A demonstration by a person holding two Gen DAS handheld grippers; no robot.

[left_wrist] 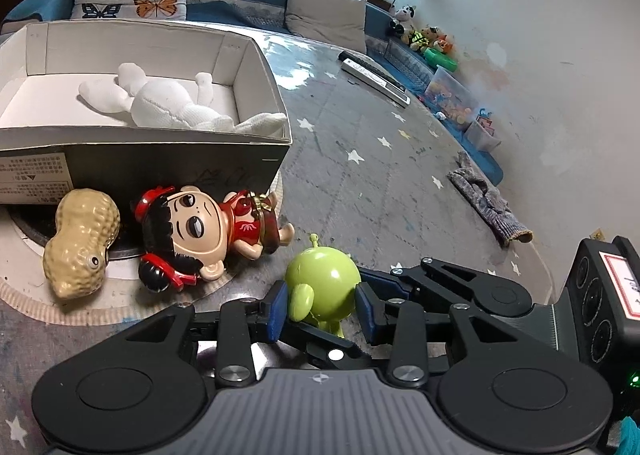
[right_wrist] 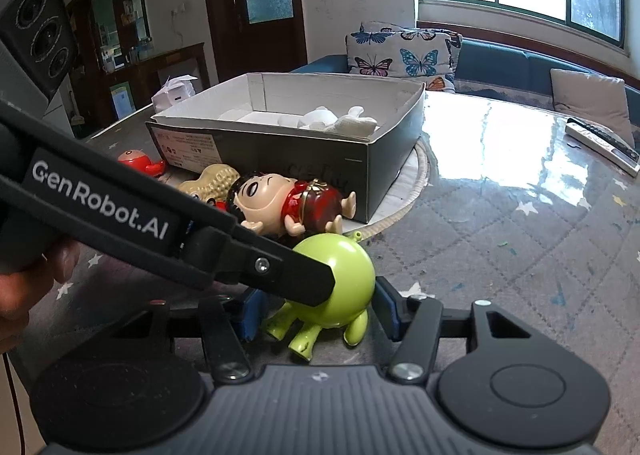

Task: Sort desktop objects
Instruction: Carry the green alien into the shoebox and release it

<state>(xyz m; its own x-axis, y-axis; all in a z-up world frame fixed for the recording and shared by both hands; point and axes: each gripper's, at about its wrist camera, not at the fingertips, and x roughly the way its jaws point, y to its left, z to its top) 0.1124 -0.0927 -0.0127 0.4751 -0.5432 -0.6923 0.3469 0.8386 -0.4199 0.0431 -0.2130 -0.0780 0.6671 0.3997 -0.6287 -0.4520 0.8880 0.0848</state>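
Observation:
A green alien toy (left_wrist: 322,285) lies on the table between the blue pads of my left gripper (left_wrist: 322,309), whose jaws stand close on both sides of it. In the right wrist view the same toy (right_wrist: 340,283) also lies between the blue pads of my right gripper (right_wrist: 318,311), and a left finger (right_wrist: 296,279) presses against it. A red-dressed doll (left_wrist: 212,231) and a peanut toy (left_wrist: 80,243) lie in front of a cardboard box (left_wrist: 140,159) holding a white plush (left_wrist: 168,103).
A small red toy (right_wrist: 138,161) sits left of the box. Remote controls (left_wrist: 374,79) lie at the far table edge. A grey cloth (left_wrist: 486,199) hangs off the right edge. A round mat (right_wrist: 416,175) lies under the box. A sofa with cushions stands behind.

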